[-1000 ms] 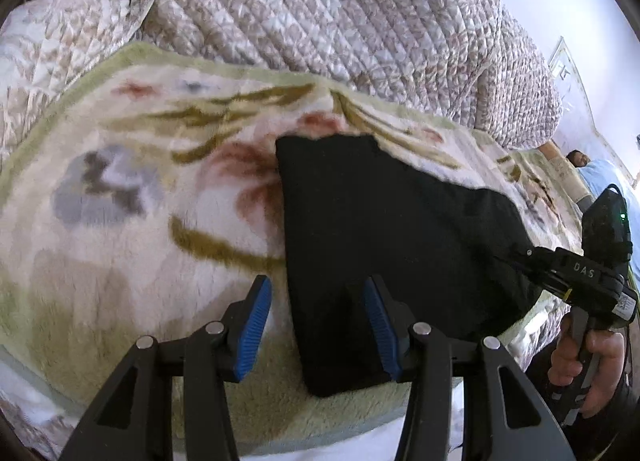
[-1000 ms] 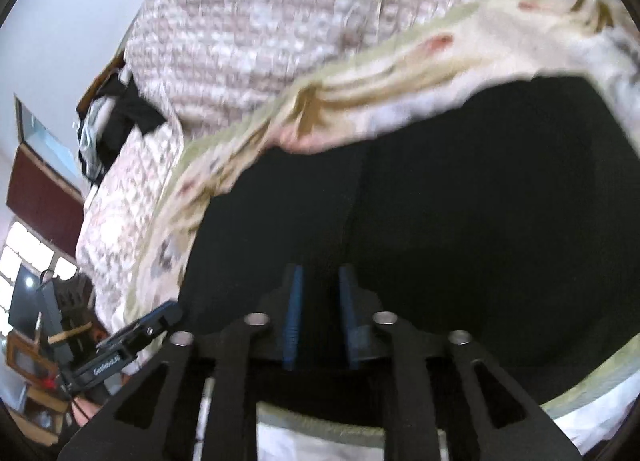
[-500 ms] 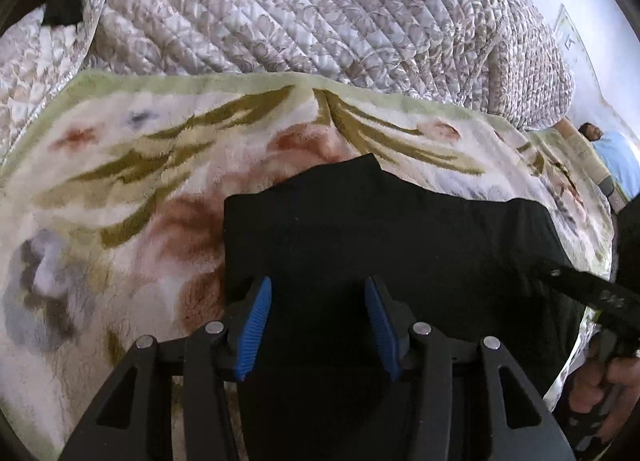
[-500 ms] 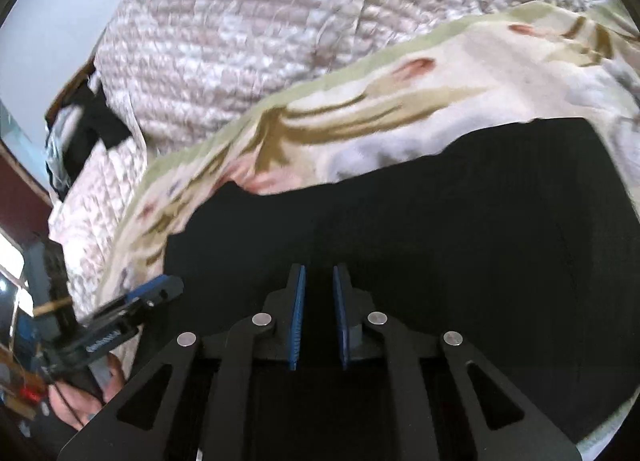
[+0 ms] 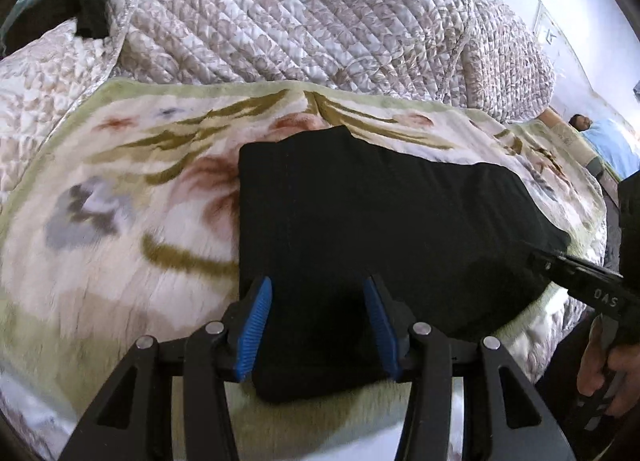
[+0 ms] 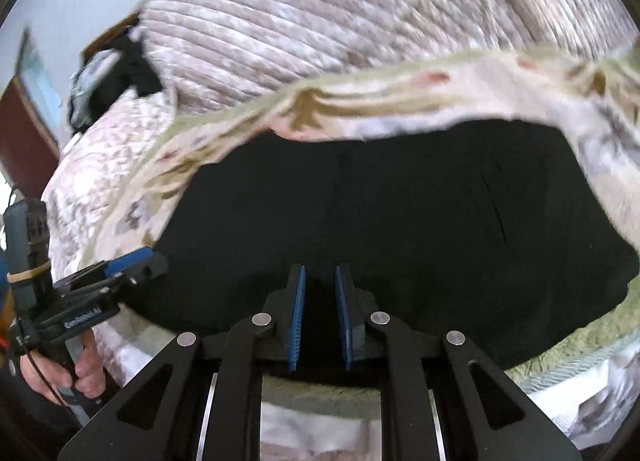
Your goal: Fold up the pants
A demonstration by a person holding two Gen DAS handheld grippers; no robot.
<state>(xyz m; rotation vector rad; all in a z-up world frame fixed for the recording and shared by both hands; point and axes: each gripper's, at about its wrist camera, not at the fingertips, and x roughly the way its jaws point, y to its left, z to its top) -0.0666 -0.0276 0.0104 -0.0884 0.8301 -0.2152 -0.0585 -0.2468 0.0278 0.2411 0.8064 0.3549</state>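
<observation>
Both grippers sit at the near edge of the black pants [image 5: 380, 229], which lie folded into a flat block on the flowered blanket [image 5: 120, 197]. That blanket is spread over a quilted bedspread [image 5: 280, 13] bunched up behind it.

From my left camera, the left gripper [image 5: 318, 325] stands about half open. Its blue pads [image 5: 254, 325] straddle the near left corner of the pants, with cloth between them, but I see no pad pressing on it. Off to the right I can see the other gripper's black body and the hand [image 5: 600, 365] around its handle.

From my right camera, the right gripper [image 6: 320, 317] shows only a narrow gap. Its jaws have just been closing; dark cloth sits in the gap, yet I cannot tell whether the pads actually pinch it. At the left of that view, a hand [image 6: 68, 373] holds the left gripper at the edge of the pants.

This view is blurred along the blanket.
</observation>
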